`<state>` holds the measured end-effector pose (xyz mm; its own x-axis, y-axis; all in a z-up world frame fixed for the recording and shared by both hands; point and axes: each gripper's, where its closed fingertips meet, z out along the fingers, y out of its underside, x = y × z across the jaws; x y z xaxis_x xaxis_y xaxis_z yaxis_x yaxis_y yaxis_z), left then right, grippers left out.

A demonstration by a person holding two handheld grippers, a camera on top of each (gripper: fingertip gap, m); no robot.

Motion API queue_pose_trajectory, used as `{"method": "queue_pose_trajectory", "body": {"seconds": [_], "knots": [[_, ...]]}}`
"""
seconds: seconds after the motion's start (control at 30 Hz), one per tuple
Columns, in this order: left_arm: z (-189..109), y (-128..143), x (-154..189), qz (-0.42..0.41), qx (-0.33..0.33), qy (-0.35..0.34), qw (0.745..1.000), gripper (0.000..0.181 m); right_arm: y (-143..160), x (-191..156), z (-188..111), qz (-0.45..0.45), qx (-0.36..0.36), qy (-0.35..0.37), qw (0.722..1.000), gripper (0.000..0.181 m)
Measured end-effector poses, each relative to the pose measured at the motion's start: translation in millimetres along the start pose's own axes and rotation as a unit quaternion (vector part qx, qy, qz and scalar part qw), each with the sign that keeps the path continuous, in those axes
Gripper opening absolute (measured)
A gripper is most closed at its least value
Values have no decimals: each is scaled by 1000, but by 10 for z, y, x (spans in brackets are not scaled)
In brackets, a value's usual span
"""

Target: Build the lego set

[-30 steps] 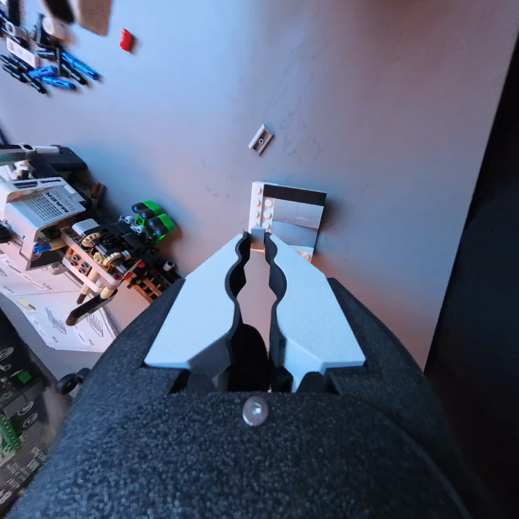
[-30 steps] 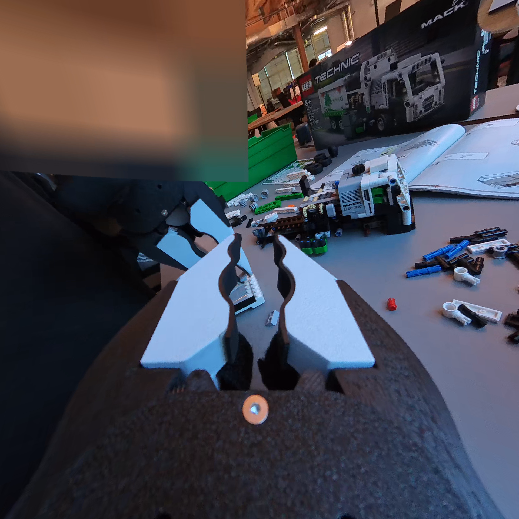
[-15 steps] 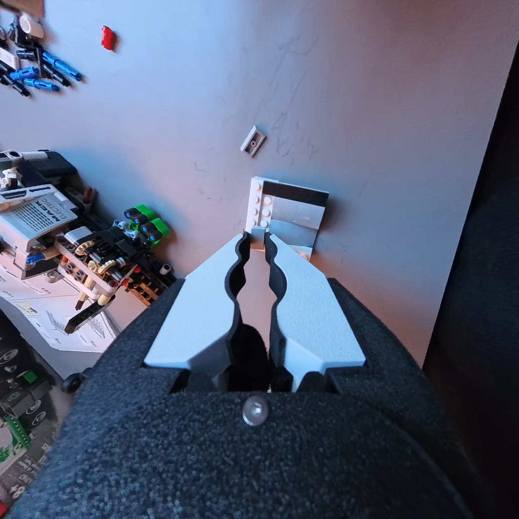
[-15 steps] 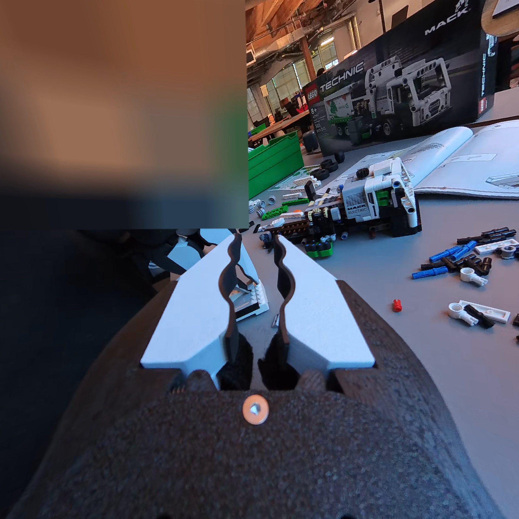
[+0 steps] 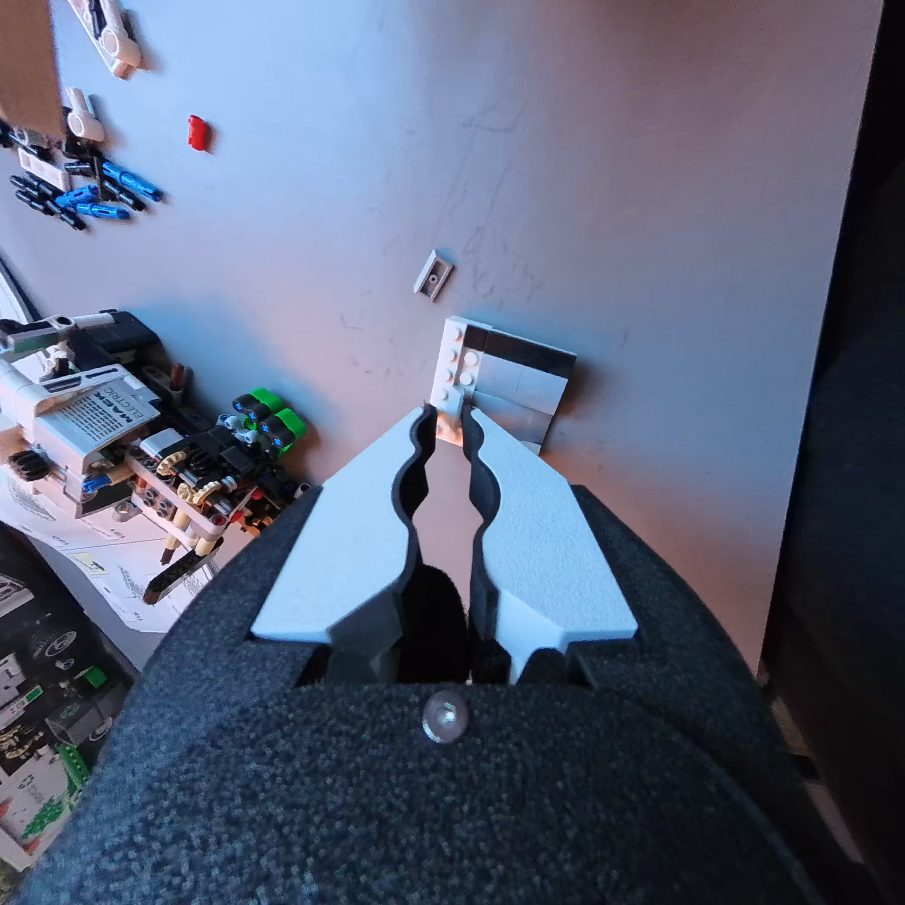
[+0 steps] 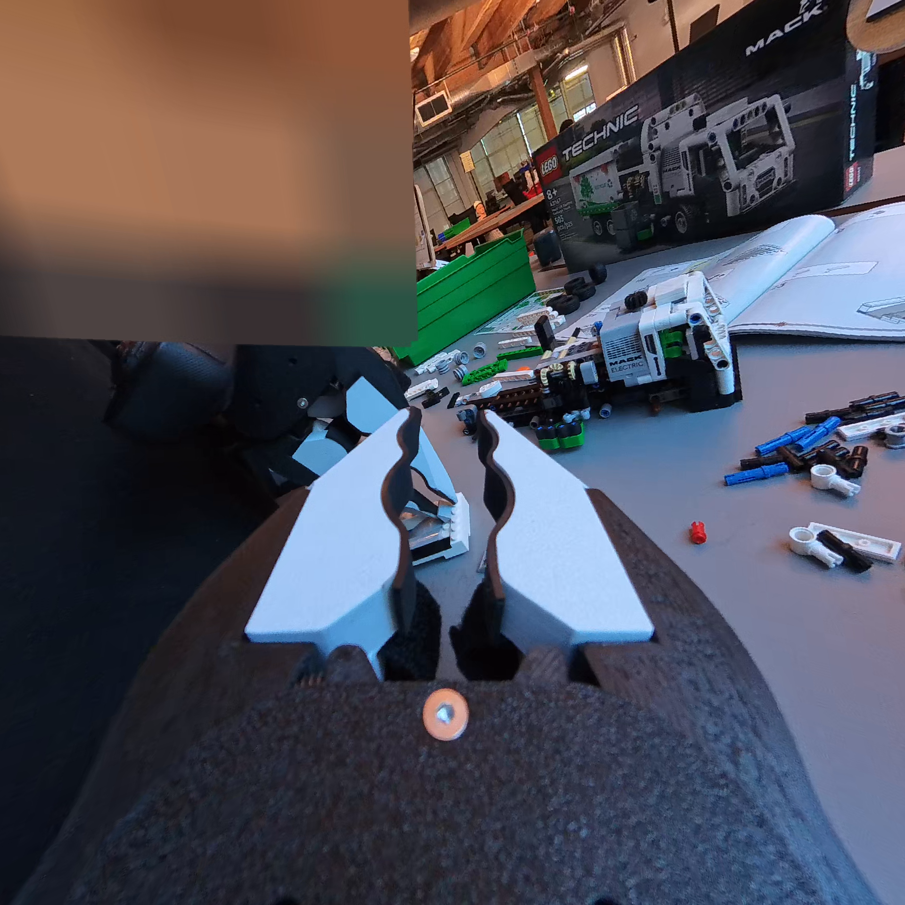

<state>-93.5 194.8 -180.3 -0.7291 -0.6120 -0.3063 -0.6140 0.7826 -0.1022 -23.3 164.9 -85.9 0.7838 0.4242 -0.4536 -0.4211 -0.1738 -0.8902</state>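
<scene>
**Small plate pinched at the panel's edge**

Nearest in the left wrist view: left gripper (image 5: pixel 448 416), jaws drawn close, pinching a small grey piece (image 5: pixel 454 402) at the near studded edge of the white plate panel (image 5: pixel 509 379). Panel flat on the grey table (image 5: pixel 612 196), partly tiled in grey and black, a column of bare studs along its left side. Likely light and rigid, smooth on the tiles, so prone to skate under a sideways push; best steadied by its long edges, not by the slick top. Just beyond, a loose grey tile (image 5: pixel 433 273) lying underside up, probably thin and awkward to lift flat; a grip across its short sides looks safest.

In the right wrist view: right gripper (image 6: pixel 448 421) empty, jaws spread apart, poised just beside the panel. Further off, the half-built truck (image 6: pixel 651 352) on its side, then scattered blue pins (image 6: pixel 783 440), a red stud (image 6: pixel 697 533), the open instruction booklet (image 6: pixel 808 274) and the set's box (image 6: pixel 710 147).
</scene>
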Motion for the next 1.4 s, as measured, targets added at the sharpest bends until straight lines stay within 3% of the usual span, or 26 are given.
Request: {"method": "queue_pose_trajectory", "body": {"seconds": [0.47,1.4], "knots": [[-110,-5,67,-8,27,-9,1000,8,-1,-9,-1,4,1,-5,1000,22],[-56,-8,70,-24,43,-9,999,8,11,-13,8,10,-1,-6,1000,22]]}}
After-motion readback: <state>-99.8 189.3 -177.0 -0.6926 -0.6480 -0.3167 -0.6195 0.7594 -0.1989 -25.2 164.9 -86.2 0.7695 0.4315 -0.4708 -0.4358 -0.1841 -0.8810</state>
